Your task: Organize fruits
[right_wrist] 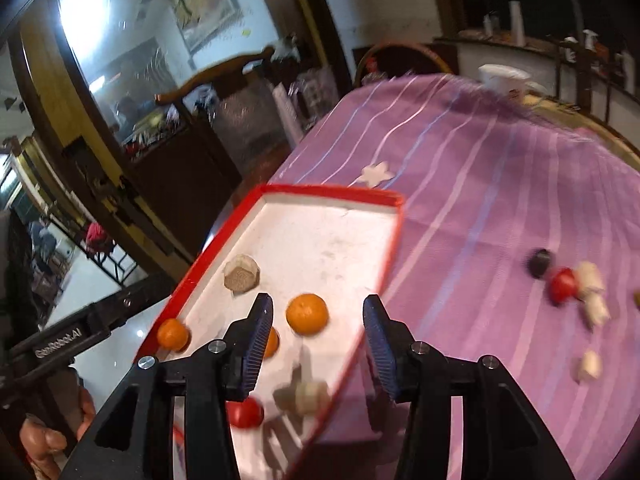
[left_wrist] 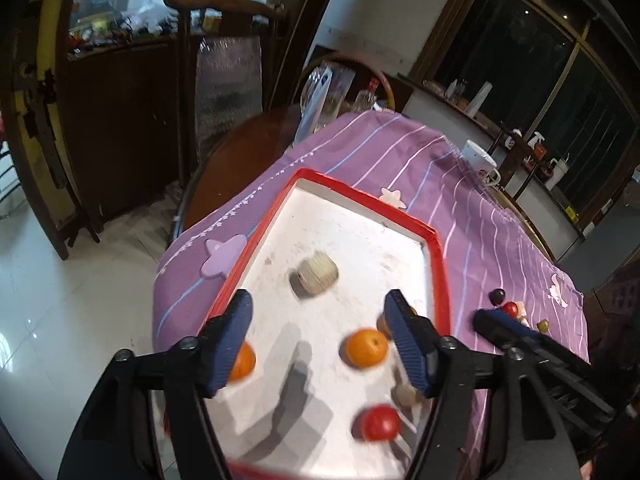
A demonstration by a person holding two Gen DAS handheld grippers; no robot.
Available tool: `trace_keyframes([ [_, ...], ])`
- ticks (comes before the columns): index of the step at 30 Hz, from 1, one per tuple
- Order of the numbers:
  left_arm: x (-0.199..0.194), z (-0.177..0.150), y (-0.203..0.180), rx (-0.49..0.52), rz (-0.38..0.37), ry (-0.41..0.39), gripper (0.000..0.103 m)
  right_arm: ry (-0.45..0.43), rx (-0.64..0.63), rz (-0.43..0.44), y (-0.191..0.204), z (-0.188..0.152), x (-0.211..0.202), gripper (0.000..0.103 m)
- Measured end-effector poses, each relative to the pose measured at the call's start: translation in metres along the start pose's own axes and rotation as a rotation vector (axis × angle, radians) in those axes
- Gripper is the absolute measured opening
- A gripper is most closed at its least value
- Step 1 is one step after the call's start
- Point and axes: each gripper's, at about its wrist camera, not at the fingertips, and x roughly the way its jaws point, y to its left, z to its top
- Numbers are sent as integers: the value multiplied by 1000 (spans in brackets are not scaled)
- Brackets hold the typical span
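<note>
A red-rimmed white tray (left_wrist: pixel 438 256) (right_wrist: pixel 332 191) lies on the purple striped cloth. In it are three oranges, one at the middle (left_wrist: pixel 367 348) (right_wrist: pixel 307 314), a red tomato (left_wrist: pixel 381 423) (right_wrist: pixel 245 412), a beige ridged piece (left_wrist: pixel 315 273) (right_wrist: pixel 241 274) and a pale garlic-like piece (right_wrist: pixel 307 397). My left gripper (left_wrist: pixel 318 336) hovers open and empty over the tray. My right gripper (right_wrist: pixel 317 346) hovers open and empty over the tray's right rim; it also shows in the left wrist view (left_wrist: pixel 496 322). On the cloth to the right lie a dark plum (right_wrist: pixel 539 263), a red tomato (right_wrist: pixel 563 285) and pale pieces (right_wrist: pixel 591 280).
A white mug (left_wrist: pixel 482 162) (right_wrist: pixel 505 77) stands at the table's far edge. A glass vessel (left_wrist: pixel 326 94) and a wooden chair (left_wrist: pixel 224 60) are behind the table. The table edge drops to a tiled floor (left_wrist: pixel 80 320) on the left.
</note>
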Motion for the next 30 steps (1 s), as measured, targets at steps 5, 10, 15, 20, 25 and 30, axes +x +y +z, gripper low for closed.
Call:
trace_keyframes([
  [5,-34,-34,-25,46,22,-59,73,-111,47,-67,-27,-39,-79,55],
  [10,-54,-60,-63,120,-11,-72,73,-199,137,-180,-64,-81,-138,60],
  [15,-70,-85,-104,215,-5,-77,73,-268,241,-195,-93,-107,-185,60],
  [20,-94,-110,-145,333,-16,-115,73,-342,234,-220,-89,-121,-225,61],
  [25,-113,-128,-168,423,-25,-179,73,-397,206,-268,-80,-133,-249,63],
  [30,-113,-135,-165,450,-46,-168,73,-391,322,-93,-84,-136,-258,63],
])
